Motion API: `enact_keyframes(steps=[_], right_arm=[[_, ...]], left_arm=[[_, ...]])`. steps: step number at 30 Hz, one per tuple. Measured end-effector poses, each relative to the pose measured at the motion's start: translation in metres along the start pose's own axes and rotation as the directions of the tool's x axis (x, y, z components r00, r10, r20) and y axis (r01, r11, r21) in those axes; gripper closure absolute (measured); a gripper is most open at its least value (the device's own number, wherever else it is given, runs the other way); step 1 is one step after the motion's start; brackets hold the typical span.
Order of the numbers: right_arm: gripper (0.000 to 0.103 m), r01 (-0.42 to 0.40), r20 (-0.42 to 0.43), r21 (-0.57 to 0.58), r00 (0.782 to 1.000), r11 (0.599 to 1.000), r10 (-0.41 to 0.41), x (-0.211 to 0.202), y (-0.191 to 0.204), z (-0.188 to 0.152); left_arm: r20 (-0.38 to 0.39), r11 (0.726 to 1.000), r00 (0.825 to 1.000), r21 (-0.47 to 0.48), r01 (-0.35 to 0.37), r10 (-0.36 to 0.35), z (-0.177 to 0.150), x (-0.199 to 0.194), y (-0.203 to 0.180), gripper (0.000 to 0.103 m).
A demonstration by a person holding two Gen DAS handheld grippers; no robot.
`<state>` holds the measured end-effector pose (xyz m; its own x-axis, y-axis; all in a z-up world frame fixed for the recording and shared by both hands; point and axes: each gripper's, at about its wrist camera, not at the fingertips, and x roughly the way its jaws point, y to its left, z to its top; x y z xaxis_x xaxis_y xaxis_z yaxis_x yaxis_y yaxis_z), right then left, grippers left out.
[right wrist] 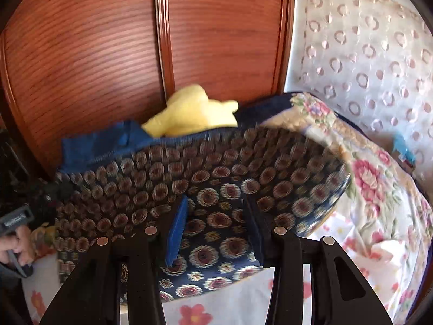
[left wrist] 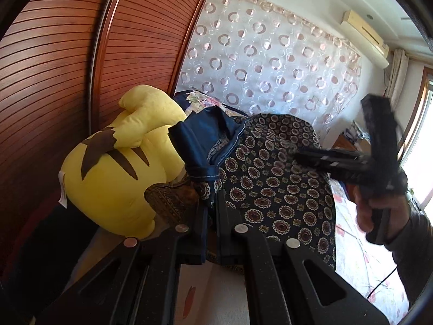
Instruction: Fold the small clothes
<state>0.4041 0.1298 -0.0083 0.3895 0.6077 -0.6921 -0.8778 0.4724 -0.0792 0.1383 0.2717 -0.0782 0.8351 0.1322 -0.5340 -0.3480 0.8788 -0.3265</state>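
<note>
Left gripper (left wrist: 212, 216) has its fingers clenched on the patterned garment (left wrist: 273, 189), which hangs lifted over the bed (right wrist: 238, 306) beside the yellow plush toy (left wrist: 113, 178). Right gripper (right wrist: 216, 233) gapes, fingers released around fabric; best clamp that edge before folding across.

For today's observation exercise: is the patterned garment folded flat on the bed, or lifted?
Lifted, not folded flat. The left tongs pinch its edge, and the patterned garment hangs draped above the flowered bedsheet.
</note>
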Motion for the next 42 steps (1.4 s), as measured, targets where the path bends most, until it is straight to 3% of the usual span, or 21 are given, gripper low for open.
enact_keyframes(steps=[4, 12, 13, 14, 21, 25, 29, 35, 39, 42], right_arm=[[0.059, 0.035, 0.001, 0.009, 0.999, 0.999, -0.035, 0.027, 0.003, -0.009], [0.059, 0.072, 0.070, 0.096, 0.994, 0.993, -0.079, -0.024, 0.017, -0.019], [0.059, 0.075, 0.080, 0.103, 0.993, 0.992, -0.083, -0.032, 0.020, -0.021], [0.059, 0.077, 0.092, 0.111, 0.992, 0.991, -0.088, -0.043, 0.023, -0.026], [0.059, 0.104, 0.167, 0.157, 0.977, 0.982, -0.130, -0.112, 0.045, -0.061], [0.058, 0.119, 0.203, 0.186, 0.967, 0.975, -0.157, -0.152, 0.060, -0.090], [0.053, 0.151, 0.220, 0.210, 0.955, 0.966, -0.197, -0.180, 0.081, -0.114], [0.035, 0.170, 0.234, 0.277, 0.943, 0.946, -0.238, -0.212, 0.106, -0.158], [0.028, 0.222, 0.226, 0.336, 0.924, 0.915, -0.307, -0.245, 0.120, -0.185], [0.027, 0.263, 0.234, 0.390, 0.899, 0.882, -0.371, -0.272, 0.130, -0.204]], left_arm=[[-0.007, 0.999, 1.000, 0.037, -0.013, 0.013, 0.001, -0.008, -0.003, 0.096], [0.012, 0.987, 0.999, 0.158, -0.040, 0.039, -0.002, -0.039, -0.021, 0.044], [0.025, 0.985, 0.999, 0.169, -0.045, 0.042, -0.002, -0.043, -0.024, 0.028], [0.036, 0.982, 0.998, 0.181, -0.048, 0.042, -0.003, -0.048, -0.028, 0.021], [0.092, 0.956, 0.994, 0.281, -0.084, 0.060, -0.007, -0.079, -0.062, 0.020], [0.090, 0.949, 0.996, 0.312, -0.051, 0.024, -0.010, -0.091, -0.079, 0.020], [0.075, 0.944, 0.997, 0.330, -0.032, 0.007, -0.018, -0.097, -0.097, 0.020], [0.052, 0.935, 0.998, 0.354, 0.023, -0.044, -0.036, -0.107, -0.124, 0.020], [0.042, 0.930, 0.997, 0.365, 0.049, -0.069, -0.045, -0.113, -0.143, 0.020], [0.050, 0.925, 0.995, 0.374, 0.065, -0.090, -0.051, -0.121, -0.160, 0.020]])
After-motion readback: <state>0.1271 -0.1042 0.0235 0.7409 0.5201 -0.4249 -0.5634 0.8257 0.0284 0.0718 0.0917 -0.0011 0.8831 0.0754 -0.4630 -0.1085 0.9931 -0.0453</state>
